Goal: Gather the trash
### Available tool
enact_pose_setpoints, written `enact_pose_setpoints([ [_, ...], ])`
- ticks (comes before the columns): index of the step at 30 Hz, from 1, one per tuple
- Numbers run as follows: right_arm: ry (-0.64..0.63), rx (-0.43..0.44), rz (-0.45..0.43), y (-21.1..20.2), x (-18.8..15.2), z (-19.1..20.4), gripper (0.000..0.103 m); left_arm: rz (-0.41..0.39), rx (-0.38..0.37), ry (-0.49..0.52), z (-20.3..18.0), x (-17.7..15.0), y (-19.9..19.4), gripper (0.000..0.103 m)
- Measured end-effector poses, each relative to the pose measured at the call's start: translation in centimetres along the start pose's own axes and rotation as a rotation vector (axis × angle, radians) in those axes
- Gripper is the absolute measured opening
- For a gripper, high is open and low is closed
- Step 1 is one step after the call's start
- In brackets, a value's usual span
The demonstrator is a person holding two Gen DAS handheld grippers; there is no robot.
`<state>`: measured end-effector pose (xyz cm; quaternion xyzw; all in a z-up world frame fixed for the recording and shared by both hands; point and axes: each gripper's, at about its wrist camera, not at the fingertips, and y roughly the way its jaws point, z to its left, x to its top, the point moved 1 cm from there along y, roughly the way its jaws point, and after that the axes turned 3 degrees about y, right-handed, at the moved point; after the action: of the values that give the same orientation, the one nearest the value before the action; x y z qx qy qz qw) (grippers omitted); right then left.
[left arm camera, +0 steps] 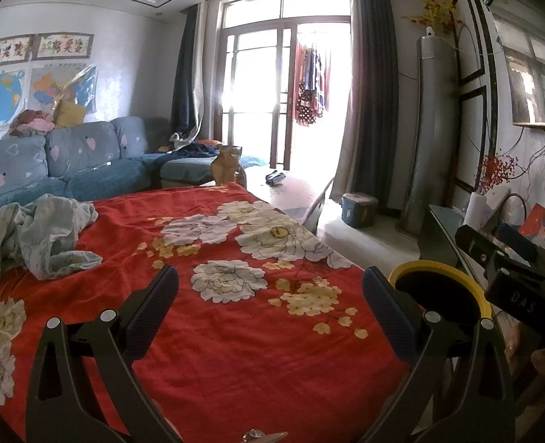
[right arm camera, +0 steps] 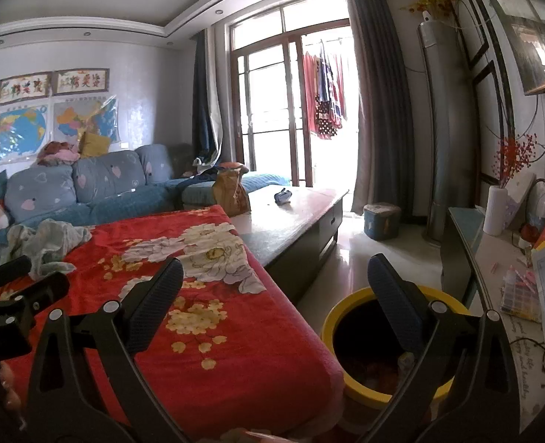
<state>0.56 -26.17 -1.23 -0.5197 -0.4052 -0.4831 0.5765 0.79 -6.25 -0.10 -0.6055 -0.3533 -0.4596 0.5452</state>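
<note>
The left gripper (left arm camera: 270, 288) is hovering over the red floral blanket (left arm camera: 213, 332), its fingers spread wide and holding nothing. The right gripper (right arm camera: 274, 280) is likewise gaping apart and empty, hanging above the near right edge of that blanket, with its right finger crossing the mouth of the round yellow-rimmed trash bin (right arm camera: 350, 387). The bin is standing on the pale floor just right of the blanket; its inside is dark, with something reddish lying at the bottom that is too dim to identify. A brown paper bag (right arm camera: 230, 190) is standing upright at the blanket's far end, beside the long dark counter (right arm camera: 309, 217), where a small blue object (right arm camera: 283, 196) is lying. A blue lidded tub (right arm camera: 381, 219) is sitting on the floor near the curtains.
</note>
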Motion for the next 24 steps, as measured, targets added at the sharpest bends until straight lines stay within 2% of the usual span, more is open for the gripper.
enact_pose_setpoints([
  [24, 0.0, 0.001, 0.001, -0.01, 0.13, -0.09, 0.092, 0.003, 0.002, -0.004, 0.04, 0.01, 0.02, 0.097],
])
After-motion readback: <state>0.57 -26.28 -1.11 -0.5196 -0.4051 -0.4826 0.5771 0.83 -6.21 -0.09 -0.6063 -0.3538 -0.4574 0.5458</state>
